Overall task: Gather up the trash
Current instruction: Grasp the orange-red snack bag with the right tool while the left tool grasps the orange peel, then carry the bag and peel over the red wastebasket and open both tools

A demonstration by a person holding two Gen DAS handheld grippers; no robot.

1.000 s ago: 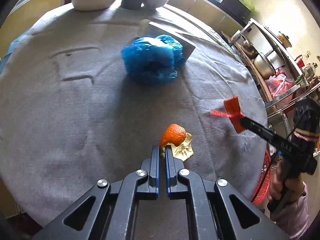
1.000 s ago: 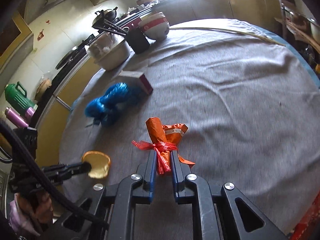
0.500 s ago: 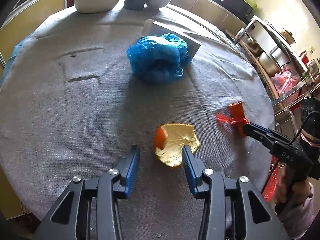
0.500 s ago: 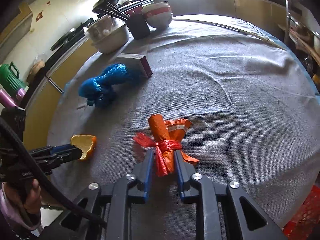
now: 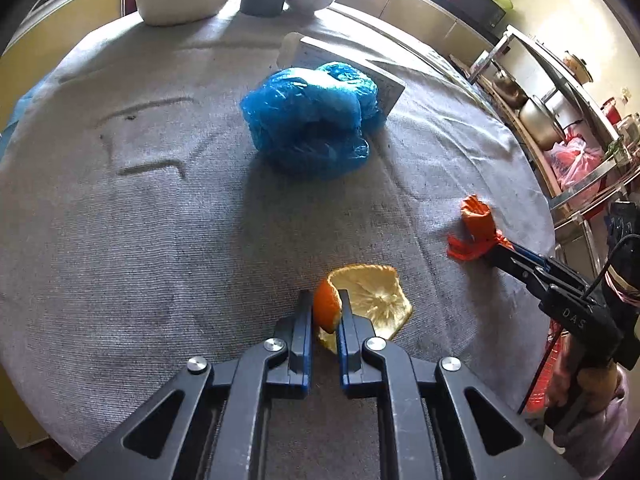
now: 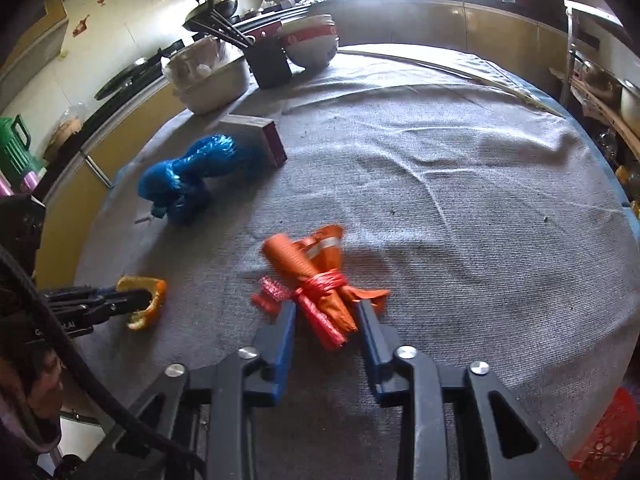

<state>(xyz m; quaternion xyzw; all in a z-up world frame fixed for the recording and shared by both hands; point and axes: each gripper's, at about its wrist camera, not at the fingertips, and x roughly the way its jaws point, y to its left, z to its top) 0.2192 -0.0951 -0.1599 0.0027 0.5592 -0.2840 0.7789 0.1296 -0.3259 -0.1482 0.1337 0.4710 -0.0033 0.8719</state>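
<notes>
L gripper (image 5: 325,312) clamped on curled orange citrus peel (image 5: 360,304) on round grey-cloth table (image 5: 120,240), R gripper (image 6: 325,312) jaws closing w/ tied orange-red plastic wrapper bundle (image 6: 316,276) between, pads not touching, crumpled blue plastic bag (image 5: 312,120) farther back beside small box (image 6: 260,132)

On the grey cloth (image 6: 460,208) lie one orange peel (image 5: 362,304), one blue plastic bag (image 5: 308,124), one tied orange wrapper bundle (image 6: 316,276) and one small box (image 6: 260,132). At the far edge stand two bowls (image 6: 310,40), one white basin (image 6: 212,80) and one dark cup (image 6: 268,64).
</notes>
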